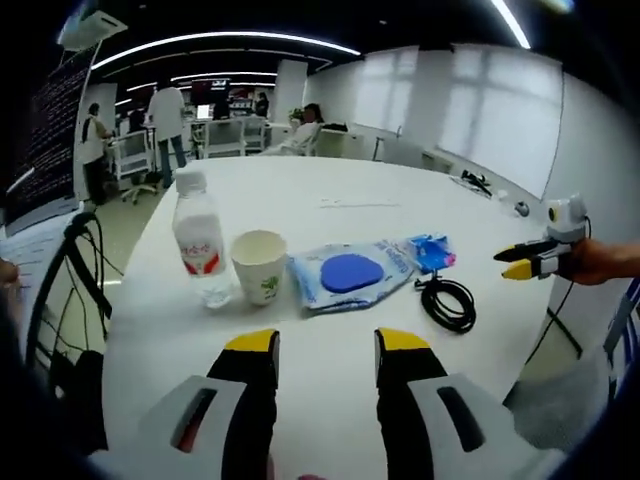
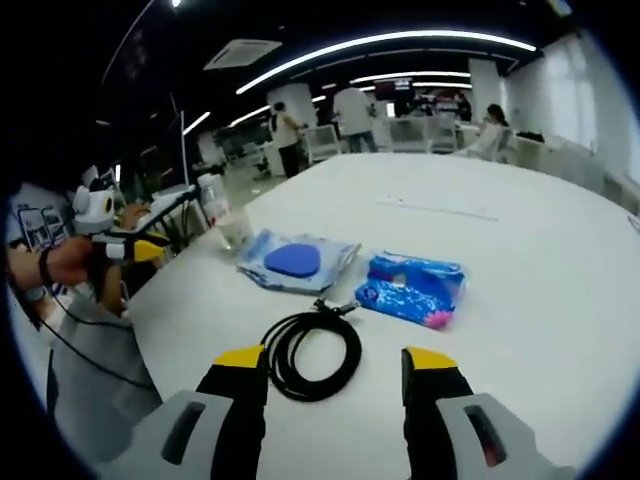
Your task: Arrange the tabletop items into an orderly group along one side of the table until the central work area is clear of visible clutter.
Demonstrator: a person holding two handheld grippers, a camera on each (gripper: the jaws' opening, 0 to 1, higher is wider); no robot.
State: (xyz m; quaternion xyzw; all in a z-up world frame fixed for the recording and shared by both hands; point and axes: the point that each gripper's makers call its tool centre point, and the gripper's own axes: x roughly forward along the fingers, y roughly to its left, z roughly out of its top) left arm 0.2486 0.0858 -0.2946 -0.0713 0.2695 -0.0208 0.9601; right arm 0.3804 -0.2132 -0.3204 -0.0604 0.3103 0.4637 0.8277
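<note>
Bottle (image 1: 200,247), paper cup (image 1: 260,264), blue-disc bag (image 1: 349,273), blue packet (image 2: 412,288) and coiled cable (image 2: 310,354) sat in a row on the white table (image 1: 330,390), ahead of both spread, empty grippers: left (image 1: 326,346), right (image 2: 336,361).

People standing (image 1: 167,115) and seated (image 2: 487,130) at far desks, office chairs (image 1: 132,158), curved ceiling light strips (image 2: 400,40), bright windows (image 1: 500,110)
</note>
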